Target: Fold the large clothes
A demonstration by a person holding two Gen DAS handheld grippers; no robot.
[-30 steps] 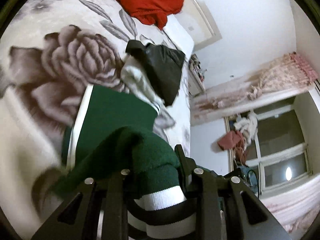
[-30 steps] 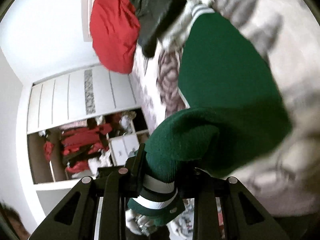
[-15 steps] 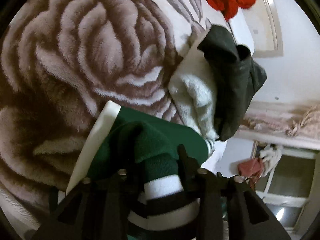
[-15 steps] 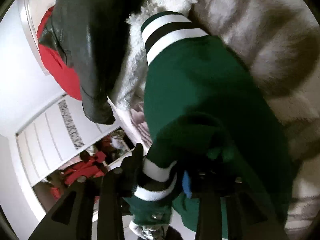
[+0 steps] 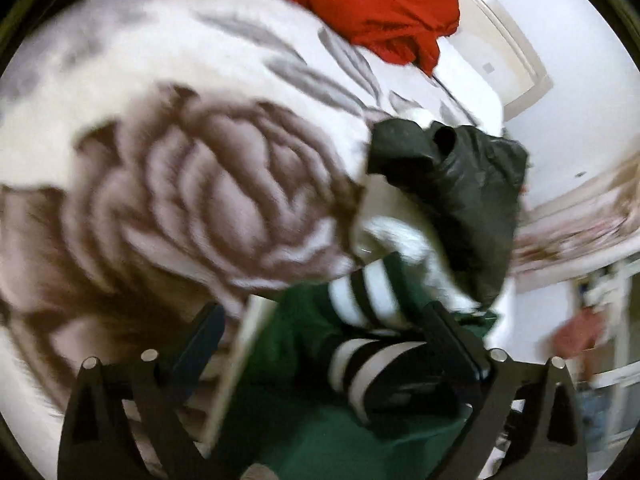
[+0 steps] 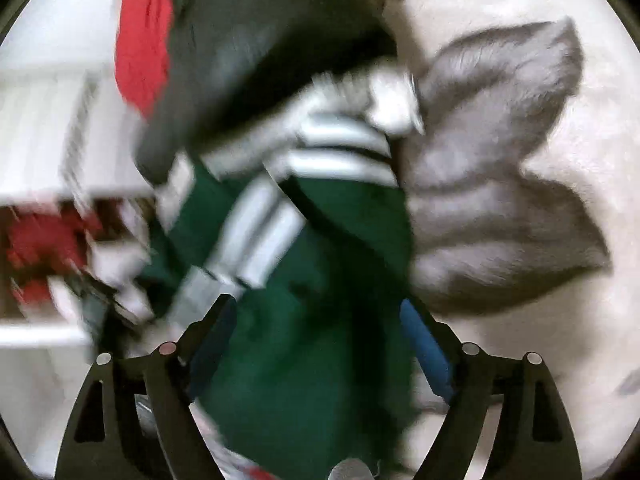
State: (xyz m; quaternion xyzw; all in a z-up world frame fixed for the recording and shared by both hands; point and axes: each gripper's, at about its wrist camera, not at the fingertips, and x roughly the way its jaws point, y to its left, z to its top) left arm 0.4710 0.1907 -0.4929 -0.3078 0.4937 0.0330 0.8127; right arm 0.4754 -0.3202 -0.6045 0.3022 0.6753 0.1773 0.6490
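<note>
Left wrist view: both grippers let go of the green jacket on the bed.

Nearest, the left gripper (image 5: 324,344) and the right gripper (image 6: 320,332) have jaws opening, the green jacket (image 5: 320,420) lying loose between them, not pinched, so the fold can settle on the rose-print blanket (image 5: 192,200). A second ago both were clamped on its striped cuffs (image 5: 368,292). Beyond it lies a black jacket (image 5: 460,184), and farthest, toward the bed's head, a red garment (image 5: 372,0).
</note>
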